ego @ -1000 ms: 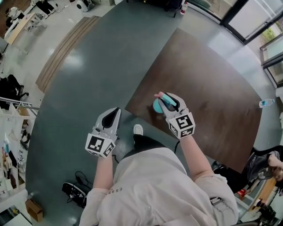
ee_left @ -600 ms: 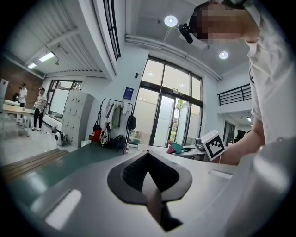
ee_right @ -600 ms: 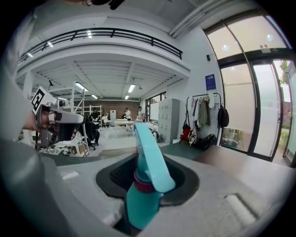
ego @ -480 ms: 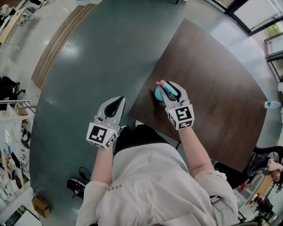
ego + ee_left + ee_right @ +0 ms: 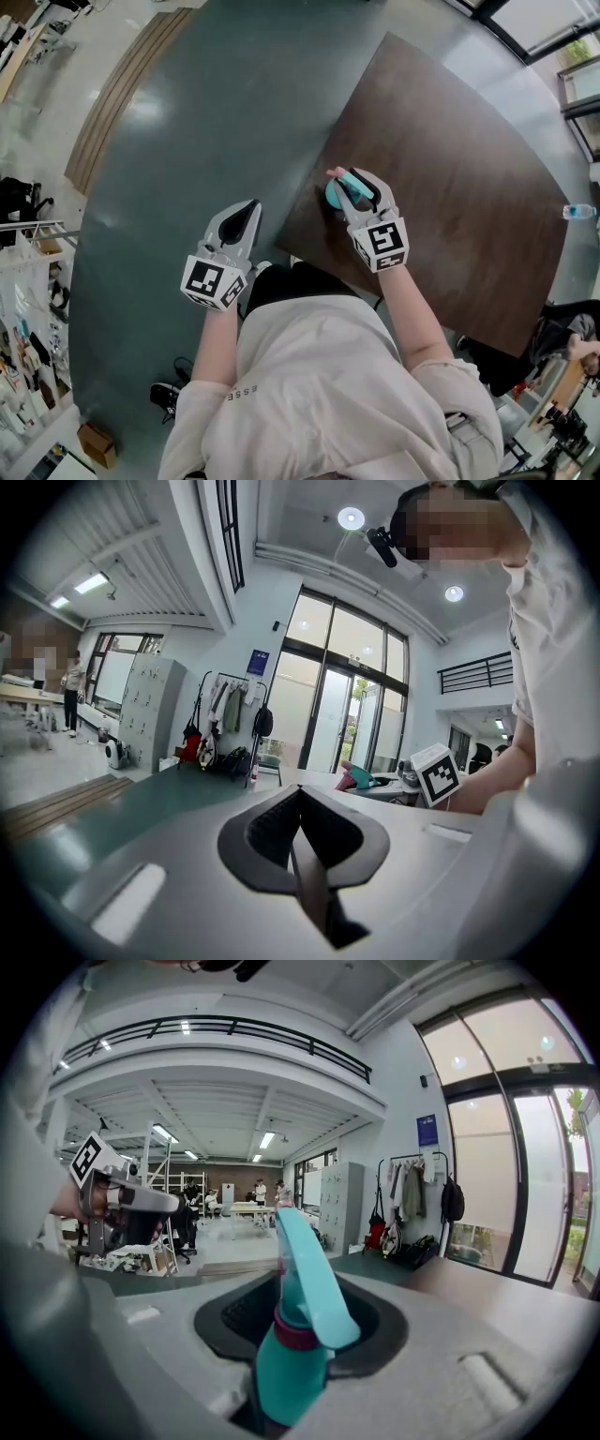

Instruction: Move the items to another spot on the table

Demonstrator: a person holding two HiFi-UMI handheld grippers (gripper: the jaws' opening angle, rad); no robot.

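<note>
A teal spray bottle (image 5: 334, 195) with a pink nozzle tip and a magenta collar is held in my right gripper (image 5: 351, 187), which is shut on its neck, just above the near left part of the dark brown table (image 5: 450, 178). In the right gripper view the spray bottle (image 5: 286, 1354) stands upright between the jaws, its trigger head rising past the right gripper (image 5: 298, 1309). My left gripper (image 5: 248, 208) hangs over the grey-green floor to the left of the table, shut and with nothing in it. Seen from the left gripper view, the left gripper (image 5: 298, 797) has its black pads meeting.
A clear water bottle (image 5: 577, 212) lies at the table's far right edge. Grey-green floor (image 5: 187, 141) runs left of the table. A coat rack (image 5: 225, 728) and glass doors (image 5: 347, 714) stand far off. People work at desks in the distance.
Both grippers have sunk a little and shifted together, the right one carrying the spray bottle. In the last half second they have hardly moved.
</note>
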